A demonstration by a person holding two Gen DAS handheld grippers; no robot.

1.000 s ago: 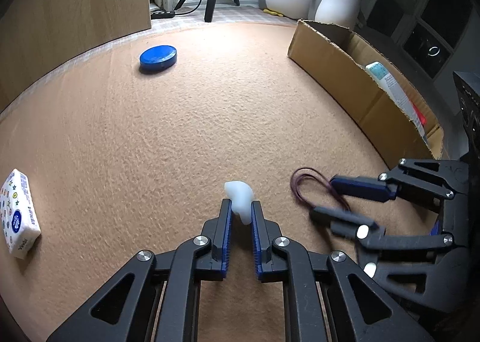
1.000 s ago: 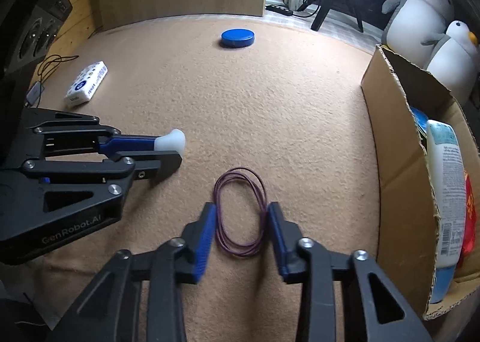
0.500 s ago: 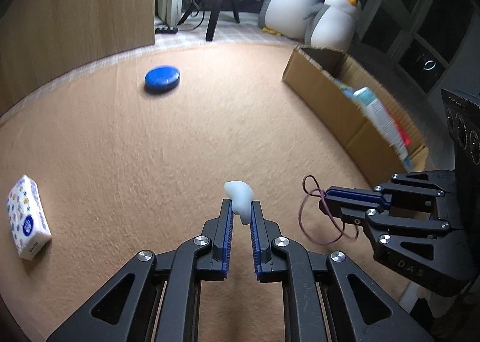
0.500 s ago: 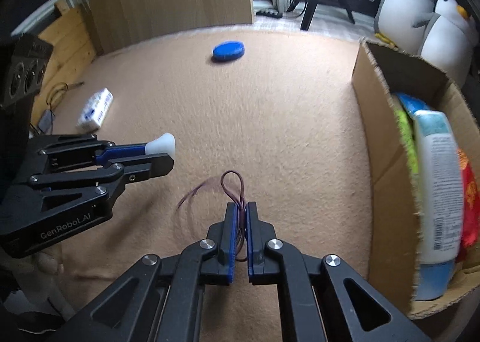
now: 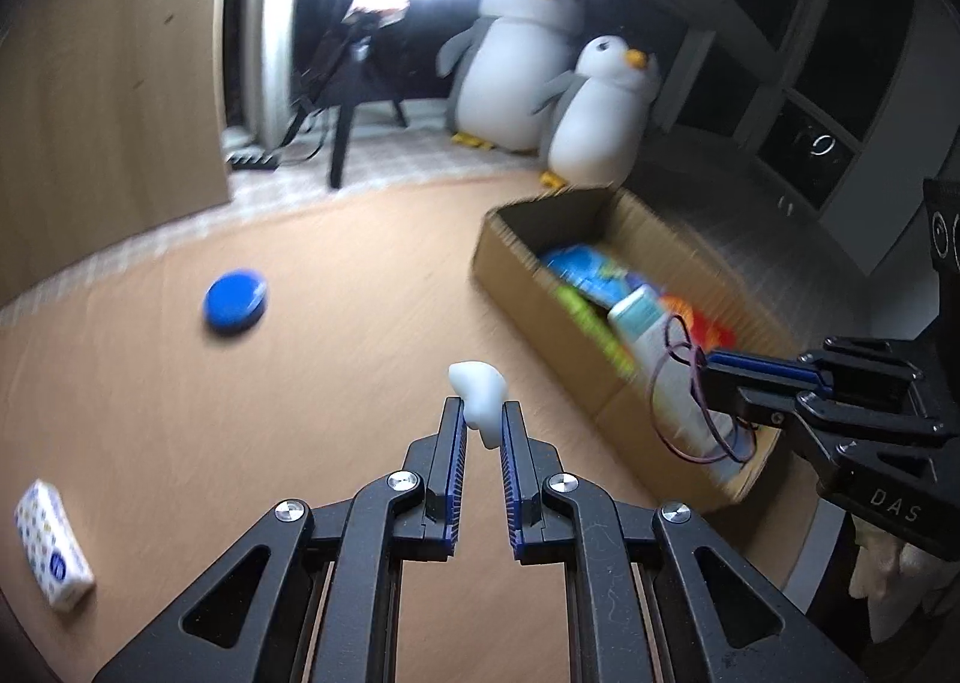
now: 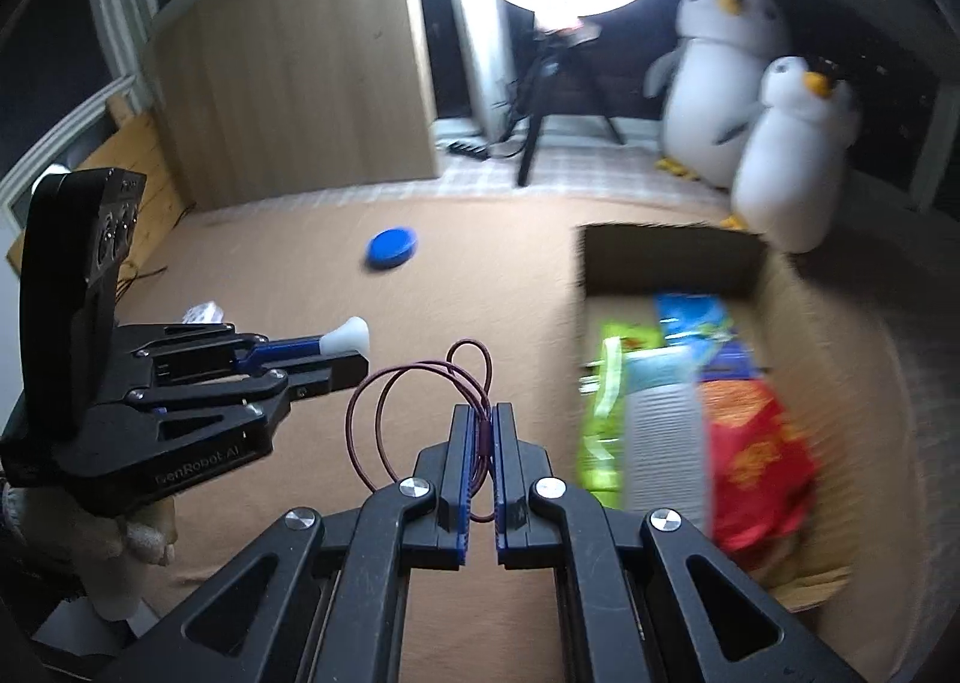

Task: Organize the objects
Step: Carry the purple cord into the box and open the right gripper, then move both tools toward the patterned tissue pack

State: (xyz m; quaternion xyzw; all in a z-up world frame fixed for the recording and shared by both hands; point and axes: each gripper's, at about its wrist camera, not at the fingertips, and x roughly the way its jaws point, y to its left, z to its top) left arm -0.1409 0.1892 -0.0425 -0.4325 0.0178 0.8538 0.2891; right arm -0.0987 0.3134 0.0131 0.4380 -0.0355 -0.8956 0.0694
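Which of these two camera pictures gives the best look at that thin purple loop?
The right wrist view: the purple loop sits close and centred, pinched between the right gripper's fingers, its coils sharp. In the left wrist view the loop hangs small at the right, blurred against the cardboard box.

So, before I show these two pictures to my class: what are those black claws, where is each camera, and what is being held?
Each claw is a hand-held two-finger gripper with a wide-angle camera looking forward along its fingers. One picture comes from each gripper, so each also sees the other. The left gripper is shut on a small white plastic piece. The right gripper pinches a thin maroon cord loop. On the tan carpet lie a blue round lid and a tissue pack. A cardboard box holds packets and a bottle.
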